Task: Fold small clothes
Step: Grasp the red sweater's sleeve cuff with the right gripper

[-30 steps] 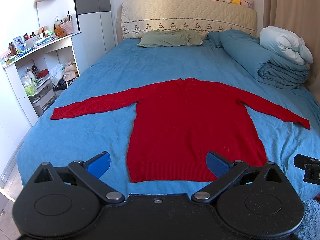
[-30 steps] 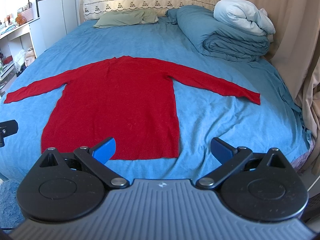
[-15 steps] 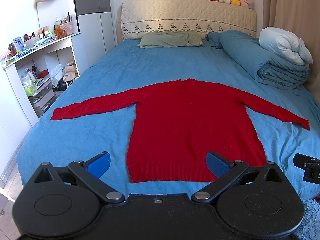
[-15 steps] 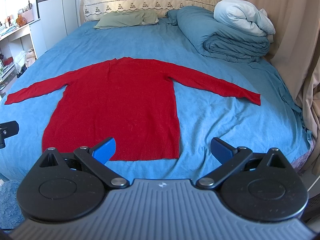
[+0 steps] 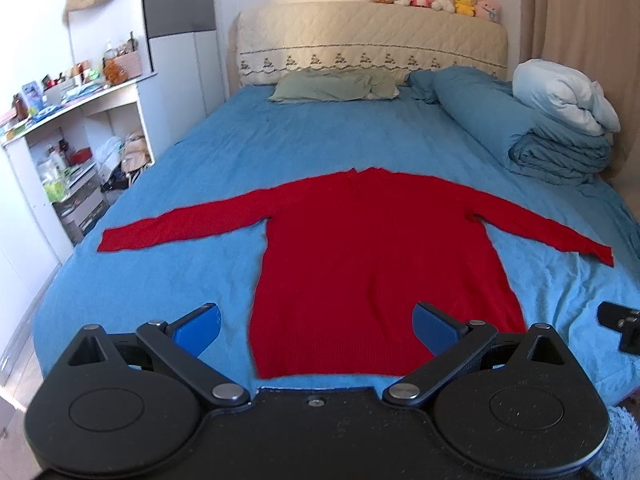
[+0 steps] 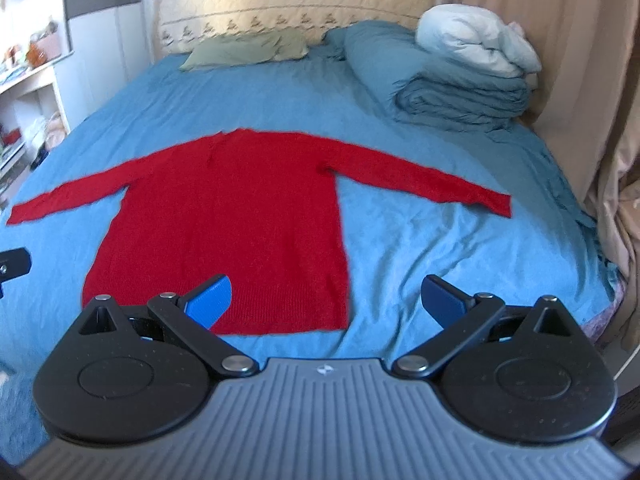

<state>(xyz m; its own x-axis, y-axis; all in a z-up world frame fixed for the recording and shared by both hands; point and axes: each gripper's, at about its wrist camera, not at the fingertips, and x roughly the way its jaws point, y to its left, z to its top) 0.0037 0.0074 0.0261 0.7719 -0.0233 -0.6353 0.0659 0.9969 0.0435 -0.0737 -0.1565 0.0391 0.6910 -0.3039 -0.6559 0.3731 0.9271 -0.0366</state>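
Observation:
A red long-sleeved sweater [image 5: 372, 256] lies flat on the blue bed, sleeves spread out to both sides, hem toward me. It also shows in the right wrist view [image 6: 228, 216]. My left gripper [image 5: 316, 326] is open and empty, held above the foot of the bed over the hem. My right gripper [image 6: 326, 296] is open and empty, near the hem's right corner. Part of the right gripper [image 5: 620, 322] shows at the right edge of the left wrist view.
The blue bed sheet [image 5: 168, 280] covers the bed. A folded blue duvet with a white one on top [image 5: 556, 128] lies at the far right. A green pillow [image 5: 336, 86] lies at the headboard. White shelves [image 5: 68, 152] stand left. A curtain [image 6: 592, 80] hangs right.
Both grippers have moved slightly forward toward the sweater; the right wrist view is now a little blurred. The sweater has not moved.

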